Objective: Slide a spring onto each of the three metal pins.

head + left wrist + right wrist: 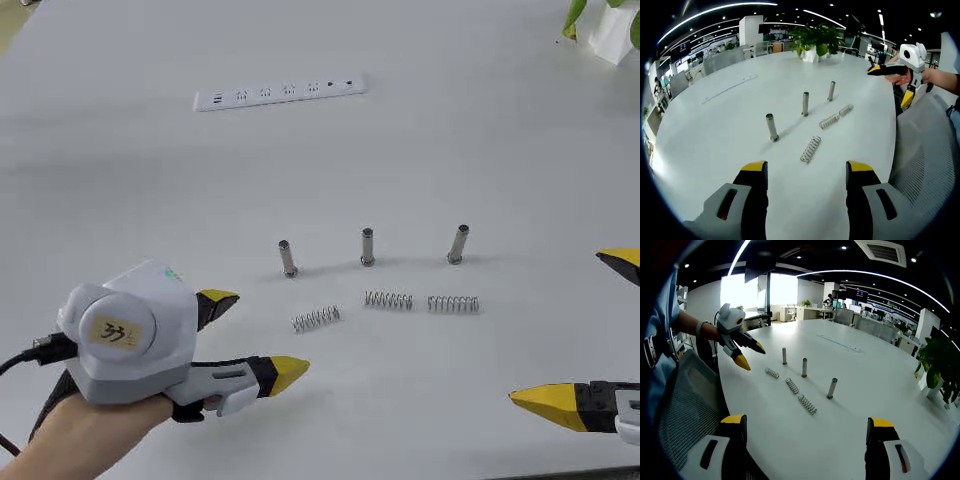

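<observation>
The left yellow-tipped gripper and right gripper gape wide, empty. Best to pinch the coiled wire spring front-left of the middle upright steel pin lightly, near one end.

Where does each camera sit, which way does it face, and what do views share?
Head view: on the person's head, looking forward and down at the table; the left tool, its hand and the right tool show.
Left gripper view: on the left tool, looking along its open jaws across the pins and springs toward the right tool.
Right gripper view: on the right tool, facing over the same row toward the left tool and the person's arm.
Shared: both gripper views show the pins, springs and the opposite tool.
</observation>
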`<action>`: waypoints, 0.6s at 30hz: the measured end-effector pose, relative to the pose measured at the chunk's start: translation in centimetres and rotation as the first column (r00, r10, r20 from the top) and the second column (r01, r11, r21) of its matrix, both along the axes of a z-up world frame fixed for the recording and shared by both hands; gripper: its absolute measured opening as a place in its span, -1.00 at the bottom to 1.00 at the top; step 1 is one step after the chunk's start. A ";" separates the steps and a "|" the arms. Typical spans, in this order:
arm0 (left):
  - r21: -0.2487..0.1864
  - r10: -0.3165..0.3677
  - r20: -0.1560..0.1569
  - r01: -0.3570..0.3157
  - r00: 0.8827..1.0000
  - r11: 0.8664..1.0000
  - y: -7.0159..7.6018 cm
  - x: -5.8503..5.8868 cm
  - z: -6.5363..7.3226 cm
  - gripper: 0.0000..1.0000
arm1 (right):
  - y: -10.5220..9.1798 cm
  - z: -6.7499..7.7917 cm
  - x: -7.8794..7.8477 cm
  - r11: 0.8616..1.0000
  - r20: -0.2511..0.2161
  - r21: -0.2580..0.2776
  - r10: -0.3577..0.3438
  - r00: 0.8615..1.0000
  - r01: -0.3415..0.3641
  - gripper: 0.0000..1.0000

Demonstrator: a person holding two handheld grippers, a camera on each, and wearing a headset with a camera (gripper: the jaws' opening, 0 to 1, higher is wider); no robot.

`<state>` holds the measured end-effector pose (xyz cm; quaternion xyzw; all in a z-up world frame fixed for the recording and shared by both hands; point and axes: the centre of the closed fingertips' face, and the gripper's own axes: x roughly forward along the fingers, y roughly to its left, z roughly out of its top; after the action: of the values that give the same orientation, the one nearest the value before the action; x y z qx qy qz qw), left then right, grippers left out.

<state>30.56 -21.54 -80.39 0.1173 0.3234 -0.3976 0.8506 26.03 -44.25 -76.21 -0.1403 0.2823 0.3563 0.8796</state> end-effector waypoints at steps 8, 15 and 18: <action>0.051 -0.073 -0.012 0.073 0.997 0.996 -0.8 0.9 -0.6 -0.04 | -0.8 -0.1 -0.2 1.000 -0.005 -0.001 -0.025 1.000 0.025 0.98; 0.101 -0.151 -0.028 0.153 0.988 0.983 -1.9 1.5 -1.1 -0.27 | -1.3 -0.2 -0.5 0.999 -0.009 0.005 -0.048 0.999 0.049 0.98; 0.109 -0.173 -0.038 0.176 0.984 0.978 -2.3 1.7 -1.2 -0.35 | -1.5 -0.3 -0.6 0.998 -0.010 0.007 -0.056 0.998 0.057 0.98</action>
<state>32.25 -23.80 -81.60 0.1871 0.3455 -0.4537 0.7998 25.41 -45.74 -76.50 -0.1271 0.2892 0.3331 0.8884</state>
